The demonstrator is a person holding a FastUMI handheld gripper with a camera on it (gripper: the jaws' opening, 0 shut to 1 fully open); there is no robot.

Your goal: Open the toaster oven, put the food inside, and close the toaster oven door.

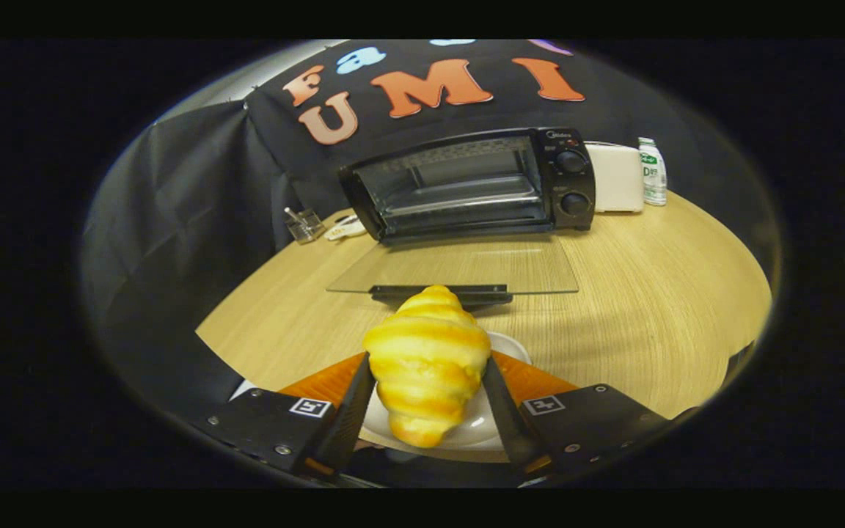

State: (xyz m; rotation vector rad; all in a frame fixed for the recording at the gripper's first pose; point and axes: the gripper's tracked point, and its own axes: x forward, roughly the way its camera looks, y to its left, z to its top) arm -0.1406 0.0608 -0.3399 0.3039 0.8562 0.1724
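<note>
Between the fingers, gripper (pixel 428 400) is clamped on the croissant (pixel 427 363): both black fingers (pixel 355 414) press its flanks, one each side, so it's held w/ no sign of slip. It sits just over a white plate (pixel 499 422) on an orange mat (pixel 536 381), whether lifted or still resting on the plate I can't tell. Long axis runs 6 to 12 o'clock, along the fingers, tip pointing at 12 toward the oven (pixel 466 183). Grip across the short width prob. makes sense: narrow end leads, so it should slide into the cavity nose first. Oven stands at 12 o'clock, well beyond the fingers, its glass door (pixel 459 268) already dropped flat on the table (pixel 650 293) w/ handle nearest the gripper, so step one looks done and loading is in hand. At 1 o'clock past the oven: a white box (pixel 617 176) and a bottle (pixel 653 172). At 10–11 o'clock: a small glass (pixel 304 224).
</note>
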